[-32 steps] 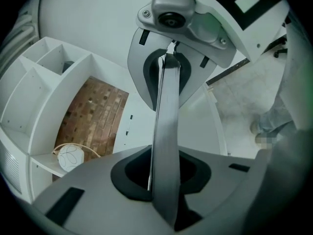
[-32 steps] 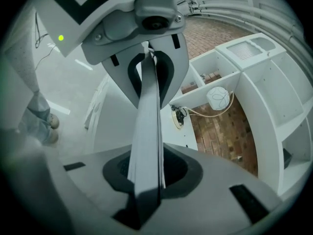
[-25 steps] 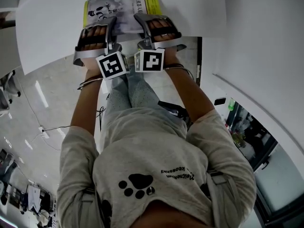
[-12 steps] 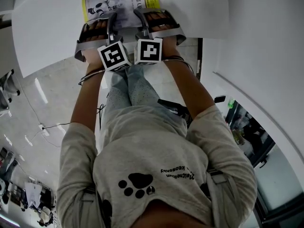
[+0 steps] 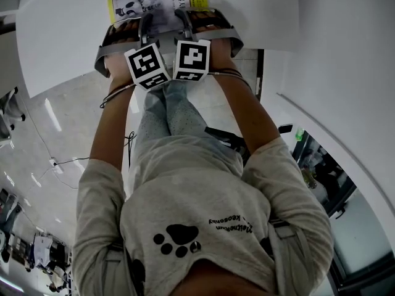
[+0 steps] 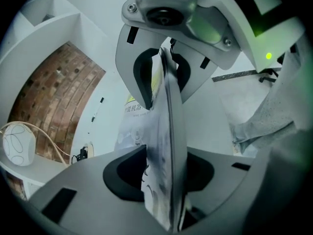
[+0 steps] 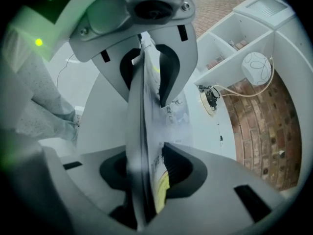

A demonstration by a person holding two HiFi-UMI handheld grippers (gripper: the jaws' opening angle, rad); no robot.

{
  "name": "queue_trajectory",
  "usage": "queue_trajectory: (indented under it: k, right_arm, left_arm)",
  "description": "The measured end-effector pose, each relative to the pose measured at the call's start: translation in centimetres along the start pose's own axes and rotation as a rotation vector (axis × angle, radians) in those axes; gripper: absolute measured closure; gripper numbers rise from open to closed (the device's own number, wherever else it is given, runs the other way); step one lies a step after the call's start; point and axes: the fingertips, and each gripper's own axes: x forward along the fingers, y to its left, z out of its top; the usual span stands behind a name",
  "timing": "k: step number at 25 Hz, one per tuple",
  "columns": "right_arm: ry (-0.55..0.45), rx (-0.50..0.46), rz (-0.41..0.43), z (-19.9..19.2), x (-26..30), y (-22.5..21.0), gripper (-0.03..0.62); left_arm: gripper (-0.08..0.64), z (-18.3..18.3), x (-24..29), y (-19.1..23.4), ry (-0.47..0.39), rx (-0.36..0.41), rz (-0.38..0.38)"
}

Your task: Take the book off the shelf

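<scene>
Head view: the book (image 5: 154,2) lies flat on a white top (image 5: 62,36), off the shelf, its cover up and a yellow band along its far edge. You hold both grippers side by side at its near edge, the left gripper (image 5: 145,23) on the book's left half and the right gripper (image 5: 183,18) on its right half, with the two marker cubes (image 5: 147,66) almost touching. Your left hand (image 5: 122,34) and right hand (image 5: 213,28) wrap the handles on the outer sides. Left gripper view: the book runs edge-on between the two jaws and sits in their notches, with a dark gap on either side of it. These jaws have just been opening and now stand apart round the book rather than clamped on it. Right gripper view: the same holds here. The book stands edge-on in the notches with dark gaps beside it, and these jaws too have just been opening and stand apart. Background of both gripper views: the white shelf (image 7: 234,38), a brick wall (image 6: 54,97) and a white ball (image 7: 257,67).
</scene>
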Motion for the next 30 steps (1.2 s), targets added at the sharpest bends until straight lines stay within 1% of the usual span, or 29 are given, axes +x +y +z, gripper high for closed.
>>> queue_trajectory:
  k: [3,7,10,12,14,16,18,22,25,29,30]
  right_arm:
    - [-0.001,0.017,0.065,0.2,-0.2,0.4,0.434]
    - [-0.018,0.06,0.171,0.5,-1.0,1.4,0.387]
    - [-0.027,0.091,0.247,0.6,-1.6,2.3,0.379]
    - [-0.027,0.092,0.287,0.8,-1.9,2.9,0.363]
    - [-0.024,0.087,0.319,0.9,-2.0,3.5,0.352]
    - [-0.025,0.089,0.331,0.9,-2.1,3.7,0.348]
    - [-0.028,0.098,0.336,1.1,-2.3,3.7,0.348]
    - [-0.029,0.099,0.352,1.4,-2.6,4.0,0.341]
    - [-0.027,0.089,0.37,1.5,-2.8,4.6,0.336]
    - [-0.036,0.087,0.376,1.7,-3.3,4.9,0.336]
    - [-0.039,0.094,0.375,1.7,-3.4,4.9,0.336]
  left_arm:
    - [0.394,0.0,-0.3,-0.5,0.001,-0.02,-0.092]
    - [0.354,0.0,-0.7,-1.3,-0.006,-0.047,-0.193]
    - [0.329,0.0,-1.2,-1.9,-0.016,-0.076,-0.253]
    - [0.314,-0.1,-1.5,-2.4,-0.016,-0.092,-0.299]
    - [0.3,0.0,-2.0,-3.2,-0.025,-0.12,-0.359]
    - [0.299,0.3,-2.5,-3.8,-0.05,-0.173,-0.425]
    - [0.299,0.5,-2.9,-4.1,-0.064,-0.211,-0.465]
    - [0.299,0.2,-3.5,-4.8,-0.044,-0.198,-0.484]
    - [0.299,0.4,-4.0,-5.2,-0.054,-0.204,-0.488]
    - [0.304,0.8,-4.6,-4.8,-0.077,-0.244,-0.474]
    - [0.318,0.9,-4.8,-4.7,-0.083,-0.258,-0.469]
